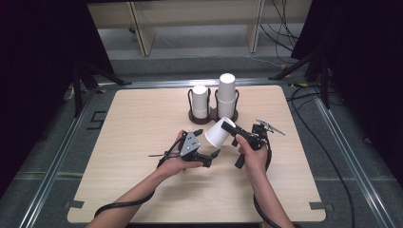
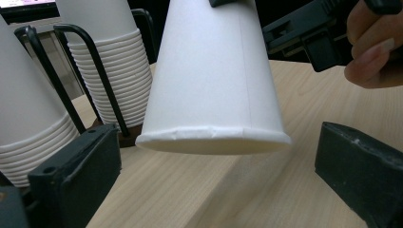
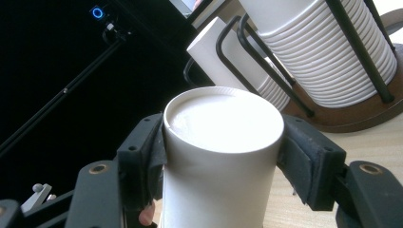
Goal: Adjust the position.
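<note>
Right gripper (image 1: 229,127) clamped on the closed-bottom end of a white paper cup (image 1: 218,133), one pad against each side (cup tipped, off the table (image 1: 142,118)). Left gripper (image 1: 207,143): jaws spread wide, nothing pinched; cup's rolled rim (image 2: 214,140) hangs between and just ahead of them. Two racked cup stacks (image 1: 213,97) beyond.
</note>
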Tool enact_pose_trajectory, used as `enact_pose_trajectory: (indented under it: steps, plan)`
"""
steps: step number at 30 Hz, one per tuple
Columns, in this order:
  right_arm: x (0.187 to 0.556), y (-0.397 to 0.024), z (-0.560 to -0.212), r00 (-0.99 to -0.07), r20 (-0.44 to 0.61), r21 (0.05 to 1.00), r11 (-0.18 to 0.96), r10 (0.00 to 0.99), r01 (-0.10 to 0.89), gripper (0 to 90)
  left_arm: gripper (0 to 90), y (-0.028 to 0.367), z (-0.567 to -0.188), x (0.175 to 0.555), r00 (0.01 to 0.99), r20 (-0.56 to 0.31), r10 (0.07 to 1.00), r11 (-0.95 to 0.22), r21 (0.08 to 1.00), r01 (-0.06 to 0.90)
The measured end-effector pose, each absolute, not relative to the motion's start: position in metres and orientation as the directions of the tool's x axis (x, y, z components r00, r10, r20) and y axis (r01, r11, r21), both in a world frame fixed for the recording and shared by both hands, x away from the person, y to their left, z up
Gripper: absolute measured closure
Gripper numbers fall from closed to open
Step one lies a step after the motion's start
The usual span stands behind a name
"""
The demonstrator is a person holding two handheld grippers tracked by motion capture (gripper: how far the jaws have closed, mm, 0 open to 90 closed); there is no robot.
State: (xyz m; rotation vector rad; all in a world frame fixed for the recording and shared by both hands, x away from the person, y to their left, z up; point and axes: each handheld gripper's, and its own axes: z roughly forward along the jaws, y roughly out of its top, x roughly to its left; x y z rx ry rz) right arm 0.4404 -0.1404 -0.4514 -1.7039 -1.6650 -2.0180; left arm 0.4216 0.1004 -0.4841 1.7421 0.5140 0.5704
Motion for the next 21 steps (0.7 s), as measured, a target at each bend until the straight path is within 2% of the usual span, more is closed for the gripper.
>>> enact_pose_trajectory:
  steps: [8,9,16,21]
  plan:
    - [0.4402,-0.1389,-0.4516,-0.373,0.74,0.651,-0.456,0.559,0.607,36.2,0.3,0.097,-0.486,0.4236,0.787,0.101,0.609,-0.214,0.976,0.041]
    - [0.4405,-0.1404,-0.4533,-0.405,0.726,0.672,-0.446,0.556,0.592,36.2,0.3,0.0968,-0.486,0.4237,0.787,0.1,0.609,-0.213,0.976,0.041]
    - [0.4378,-0.1392,-0.4517,-0.366,0.772,0.617,-0.472,0.52,0.629,36.2,0.9,0.0964,-0.4856,0.4253,0.788,0.103,0.607,-0.218,0.975,0.041]
    - [0.4389,-0.14,-0.4538,-0.385,0.751,0.642,-0.46,0.536,0.613,36.3,1.5,0.097,-0.4862,0.4268,0.787,0.105,0.609,-0.226,0.973,0.045]
